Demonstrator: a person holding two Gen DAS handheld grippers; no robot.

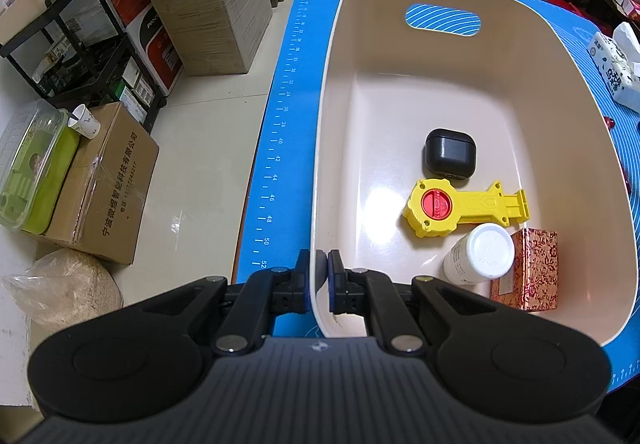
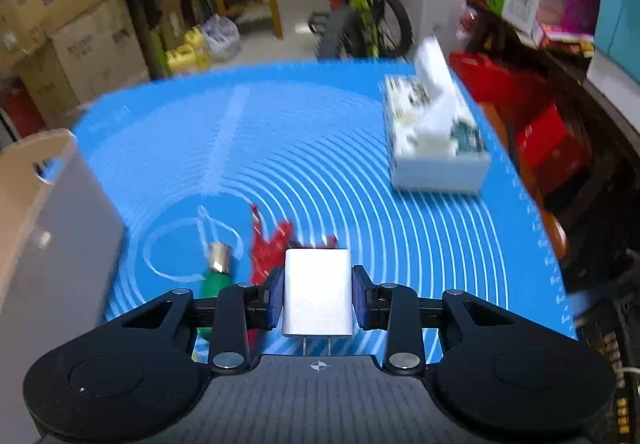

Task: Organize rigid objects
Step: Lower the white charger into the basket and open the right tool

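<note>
Though motion-blurred, smooth boxy white charger (image 2: pixel 318 292)

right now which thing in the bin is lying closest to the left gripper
The white bottle, lying nearest the left gripper; the patterned red box, yellow toy and black case sit farther off.
</note>
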